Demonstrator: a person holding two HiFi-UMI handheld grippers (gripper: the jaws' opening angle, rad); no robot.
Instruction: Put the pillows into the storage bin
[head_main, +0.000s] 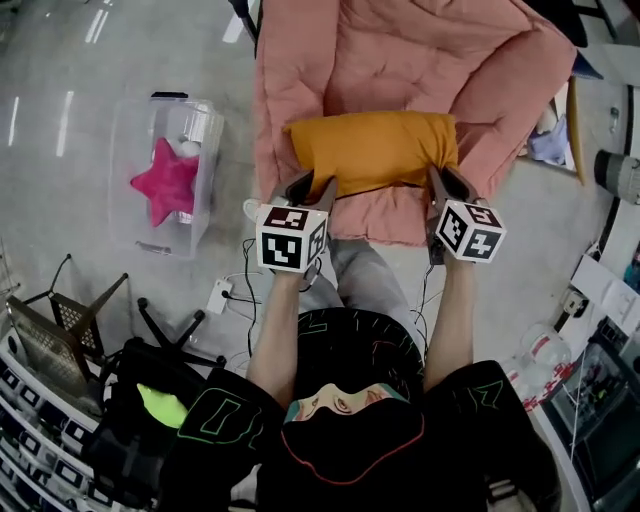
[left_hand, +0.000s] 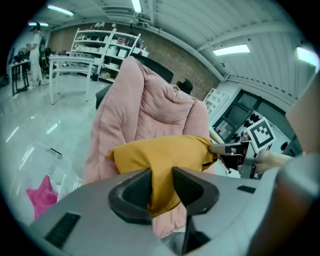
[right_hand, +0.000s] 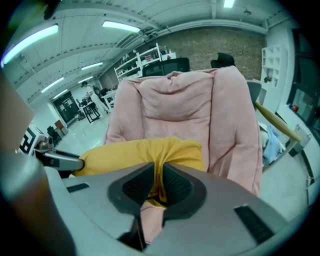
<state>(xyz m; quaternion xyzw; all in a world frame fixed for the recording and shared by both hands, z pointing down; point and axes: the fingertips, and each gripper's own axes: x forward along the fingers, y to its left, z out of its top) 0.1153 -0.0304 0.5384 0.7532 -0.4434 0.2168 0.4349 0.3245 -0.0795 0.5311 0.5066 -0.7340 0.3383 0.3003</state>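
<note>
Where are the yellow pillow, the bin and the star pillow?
yellow pillow (head_main: 375, 150), head view, middle of its top face.
bin (head_main: 132, 215), head view, bare clear wall at lower left.
star pillow (head_main: 168, 182), head view, centre of the star.

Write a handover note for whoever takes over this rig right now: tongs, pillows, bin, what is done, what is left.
Left tongs: shut on the near left end of the yellow pillow.
Right tongs: shut on a fold at its near right end.
Pillow: lies across the seat of the pink chair, held at both ends.
Storage bin: clear, on the floor to the person's left, with no lid on it.
Done: pink star pillow is in the bin.
Left: lift the yellow pillow, carry it left, and lower it into the bin, probably on top of the star.
</note>
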